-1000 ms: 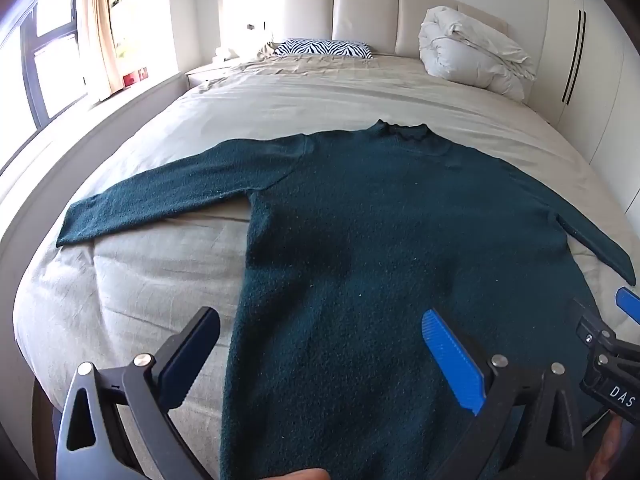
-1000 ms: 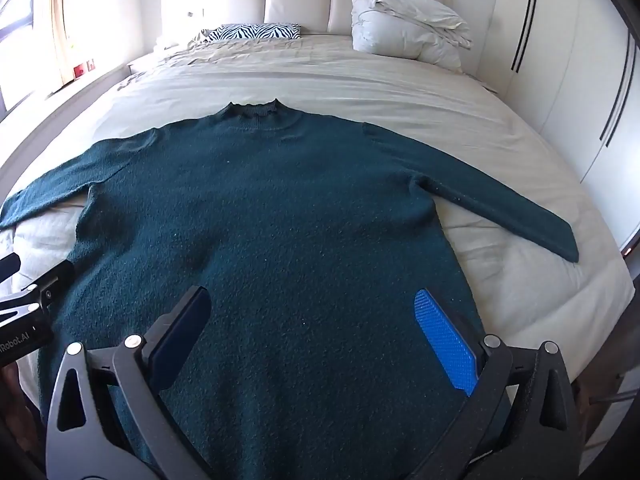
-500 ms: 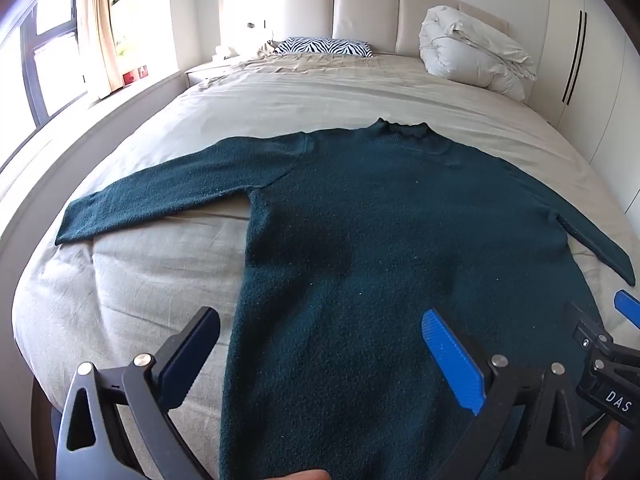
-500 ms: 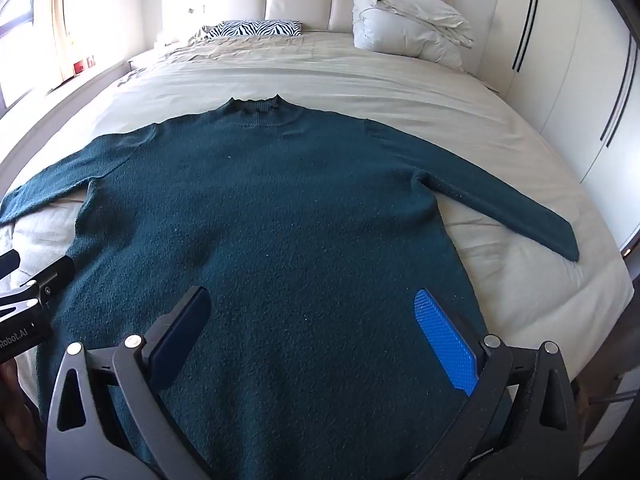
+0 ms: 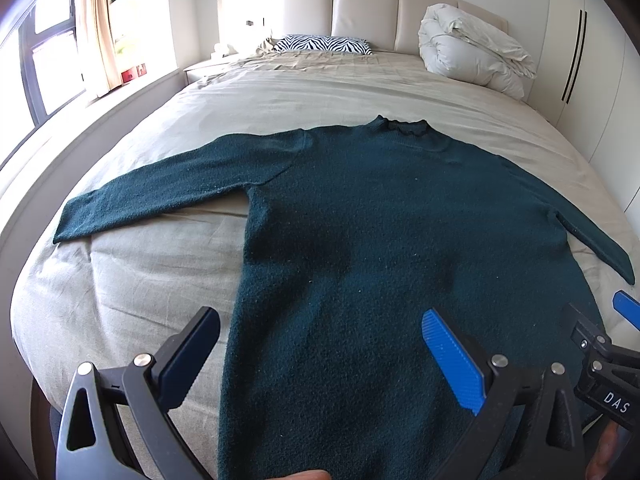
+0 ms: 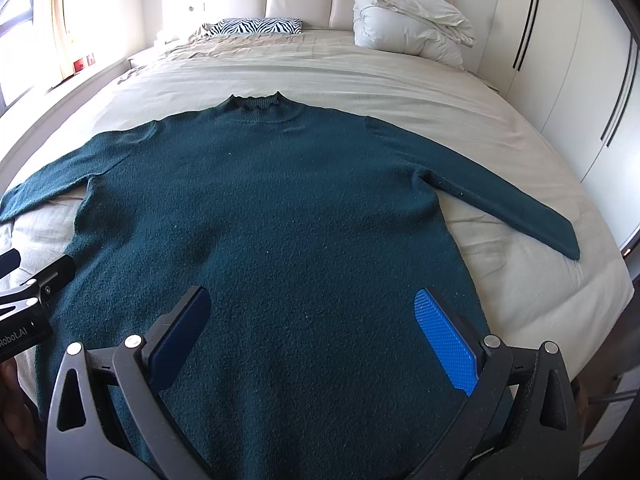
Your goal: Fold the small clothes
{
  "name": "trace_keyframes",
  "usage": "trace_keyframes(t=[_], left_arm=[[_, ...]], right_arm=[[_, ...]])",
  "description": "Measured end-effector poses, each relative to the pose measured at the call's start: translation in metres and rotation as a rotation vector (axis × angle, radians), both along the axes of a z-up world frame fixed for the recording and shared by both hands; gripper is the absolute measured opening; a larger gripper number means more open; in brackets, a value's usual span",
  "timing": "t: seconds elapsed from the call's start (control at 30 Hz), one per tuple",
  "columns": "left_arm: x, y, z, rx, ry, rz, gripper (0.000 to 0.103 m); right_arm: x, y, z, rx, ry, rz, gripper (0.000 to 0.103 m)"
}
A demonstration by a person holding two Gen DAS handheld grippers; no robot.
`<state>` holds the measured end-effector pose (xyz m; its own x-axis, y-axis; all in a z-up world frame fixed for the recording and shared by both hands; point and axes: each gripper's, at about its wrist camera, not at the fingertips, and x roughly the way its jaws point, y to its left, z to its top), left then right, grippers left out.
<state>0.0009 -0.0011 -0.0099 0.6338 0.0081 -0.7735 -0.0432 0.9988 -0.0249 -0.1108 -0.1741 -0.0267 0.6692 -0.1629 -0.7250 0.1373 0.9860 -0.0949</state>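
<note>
Both wrist views face headboard (image 5: 366, 12) — share sweater (image 5: 380, 240).

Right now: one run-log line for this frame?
stage: pre-fold | sweater: flat on bed, sleeves spread | left gripper: open, empty | right gripper: open, empty

This is a bedroom in a home. A wide bed (image 5: 304, 92) with a beige sheet fills the room, backed by a padded headboard (image 5: 364, 12) at the far wall. A zebra-striped pillow (image 5: 326, 44) and a bundled white duvet (image 5: 476, 50) lie at the far end. A curtained window (image 5: 52, 64) runs along the left, white wardrobe doors (image 6: 560, 80) along the right.
</note>
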Motion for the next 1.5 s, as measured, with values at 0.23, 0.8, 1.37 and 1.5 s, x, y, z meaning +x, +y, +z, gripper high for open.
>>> trace_keyframes(t=[0.23, 0.8, 1.37, 1.5], left_arm=[[-0.0002, 0.0014, 0.0007, -0.005, 0.002, 0.000, 0.103], [-0.0010, 0.0021, 0.0004, -0.011, 0.001, -0.002, 0.103], [-0.0026, 0.0001, -0.0009, -0.018, 0.007, -0.006, 0.103], [-0.0039, -0.0006, -0.0021, -0.023, 0.009, -0.007, 0.103]], right_arm=[[-0.0020, -0.0009, -0.0042, -0.001, 0.000, 0.002, 0.103], [0.0009, -0.0019, -0.0023, 0.002, 0.008, 0.001, 0.103], [-0.0006, -0.0035, -0.0036, 0.001, 0.010, 0.001, 0.103], [-0.0007, -0.0036, -0.0038, 0.001, 0.011, 0.002, 0.103]])
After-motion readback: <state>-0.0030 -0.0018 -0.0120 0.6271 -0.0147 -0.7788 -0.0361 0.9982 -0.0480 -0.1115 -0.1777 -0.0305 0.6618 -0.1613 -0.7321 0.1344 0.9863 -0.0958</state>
